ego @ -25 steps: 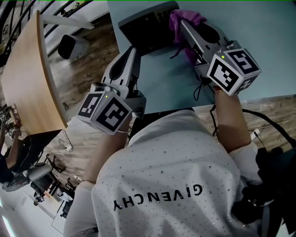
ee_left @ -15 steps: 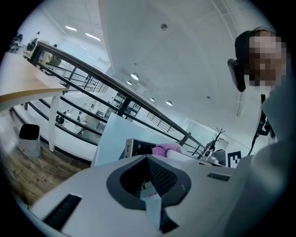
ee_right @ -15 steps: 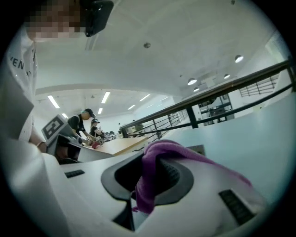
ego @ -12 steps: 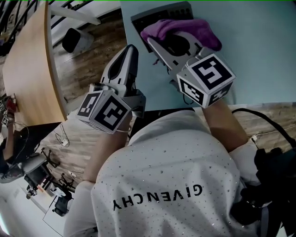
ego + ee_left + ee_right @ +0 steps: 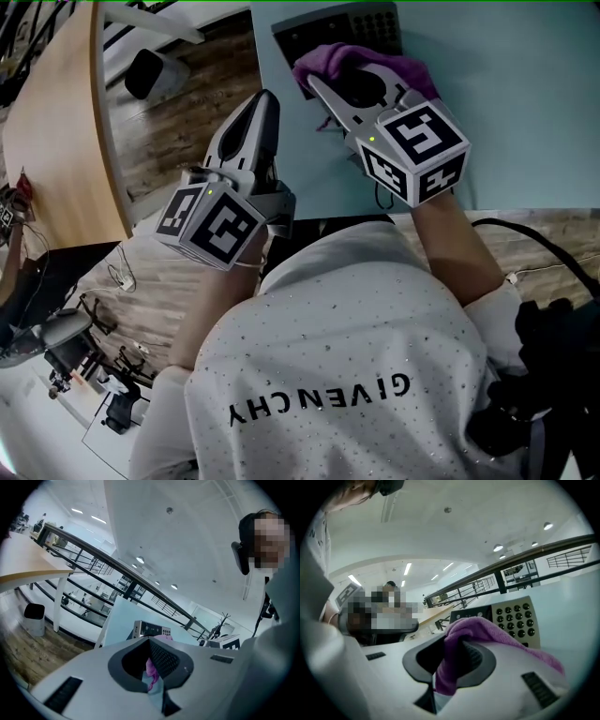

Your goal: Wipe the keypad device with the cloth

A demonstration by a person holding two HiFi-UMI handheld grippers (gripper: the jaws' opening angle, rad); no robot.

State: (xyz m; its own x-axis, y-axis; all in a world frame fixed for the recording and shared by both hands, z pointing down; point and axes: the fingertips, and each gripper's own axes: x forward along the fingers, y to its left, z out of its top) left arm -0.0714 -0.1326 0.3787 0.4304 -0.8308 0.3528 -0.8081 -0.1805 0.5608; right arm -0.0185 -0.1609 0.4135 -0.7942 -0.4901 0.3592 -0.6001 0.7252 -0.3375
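Head view: one cloth (image 5: 412,67) clamped in right gripper (image 5: 321,84) on one keypad device (image 5: 361,21); left gripper (image 5: 262,99) jaws together, empty

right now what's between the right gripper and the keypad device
The purple cloth: clamped in the right gripper, it bunches between the jaws and the keypad device. The right gripper view shows this best; the head view agrees.

Floor (image 5: 178,141): brown wood planks.
Tables: pale blue top (image 5: 525,112); curved light-wood top (image 5: 52,159) at the left.
Bin (image 5: 142,71): dark, standing on the floor.
Railing (image 5: 112,563): dark bars.
Ceiling (image 5: 187,531): white, with lit lamps (image 5: 140,560).
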